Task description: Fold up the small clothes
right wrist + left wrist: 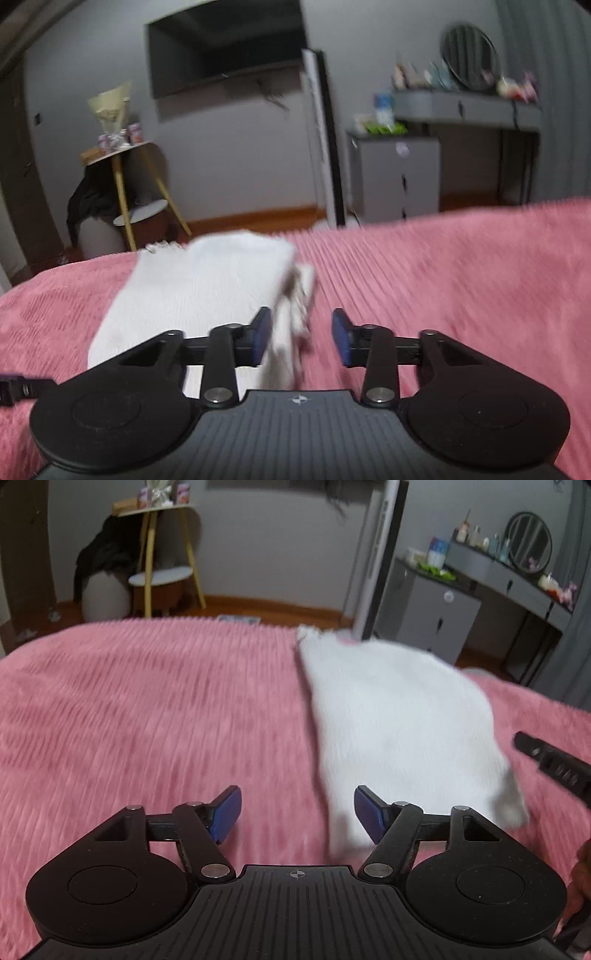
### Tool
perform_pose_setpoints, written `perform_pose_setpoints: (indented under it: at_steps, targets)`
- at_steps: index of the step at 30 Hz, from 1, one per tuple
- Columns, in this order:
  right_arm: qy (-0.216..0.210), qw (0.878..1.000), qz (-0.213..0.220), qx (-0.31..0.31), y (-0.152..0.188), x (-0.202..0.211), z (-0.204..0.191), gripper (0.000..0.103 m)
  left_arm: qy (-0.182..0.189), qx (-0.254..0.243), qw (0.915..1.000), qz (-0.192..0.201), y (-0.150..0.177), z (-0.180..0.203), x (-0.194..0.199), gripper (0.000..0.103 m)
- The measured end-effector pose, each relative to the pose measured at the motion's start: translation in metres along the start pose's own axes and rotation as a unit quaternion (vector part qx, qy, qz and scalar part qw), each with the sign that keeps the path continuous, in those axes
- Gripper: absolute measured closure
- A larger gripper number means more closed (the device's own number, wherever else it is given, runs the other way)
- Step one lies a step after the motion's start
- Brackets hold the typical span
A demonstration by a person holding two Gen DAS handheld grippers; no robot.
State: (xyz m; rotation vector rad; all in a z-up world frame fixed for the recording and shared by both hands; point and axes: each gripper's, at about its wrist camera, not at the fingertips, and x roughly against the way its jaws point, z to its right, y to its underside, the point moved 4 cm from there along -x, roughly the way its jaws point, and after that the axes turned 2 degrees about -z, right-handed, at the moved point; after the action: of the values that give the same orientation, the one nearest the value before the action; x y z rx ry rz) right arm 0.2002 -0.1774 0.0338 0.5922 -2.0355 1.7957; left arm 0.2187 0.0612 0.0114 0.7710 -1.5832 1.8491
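My left gripper (297, 814): matt black ribbed plastic, blue pads. Garment (399, 716): white soft knit. Blanket (147, 709): pink ribbed plush.

A bedroom with grey walls (236, 147) and a wood floor (258, 218): a dark television (225, 48) hangs at upper centre, a yellow-legged side table (125, 155) stands at left, a grey cabinet (395, 173) and vanity desk (469, 107) with round mirror (469, 55) at right. A pink ribbed bedspread (461, 277) fills the foreground.

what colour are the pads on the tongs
Dark blue pads on black tongs, clearest in the left wrist view.
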Motion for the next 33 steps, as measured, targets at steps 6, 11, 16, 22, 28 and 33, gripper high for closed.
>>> perform_pose_setpoints:
  at_steps: [6, 11, 16, 22, 28, 33]
  targets:
    - [-0.022, 0.993, 0.01, 0.116, -0.019, -0.043, -0.043, 0.092, -0.006, -0.024, 0.9992, 0.032, -0.038, 0.028, -0.037, 0.029]
    - [0.02, 0.979, -0.008, 0.201, -0.013, -0.086, -0.05, 0.092, -0.024, -0.031, 0.9991, 0.018, -0.055, 0.044, -0.083, 0.029]
    - [0.047, 0.978, -0.016, 0.203, 0.009, -0.109, -0.025, 0.093, -0.036, -0.06, 0.9972, 0.028, -0.048, 0.064, -0.107, 0.022]
    - [0.024, 0.984, -0.007, 0.179, -0.006, -0.083, -0.025, 0.092, -0.061, -0.106, 0.991, 0.054, -0.042, 0.069, -0.082, 0.022]
    - [-0.078, 0.992, 0.006, 0.096, 0.015, -0.019, -0.019, 0.092, -0.033, -0.076, 0.9959, 0.035, -0.019, 0.065, -0.066, 0.022]
    - [-0.035, 0.985, -0.016, 0.169, 0.046, -0.04, -0.027, 0.091, -0.026, -0.04, 0.9986, 0.021, -0.011, 0.055, -0.076, 0.011]
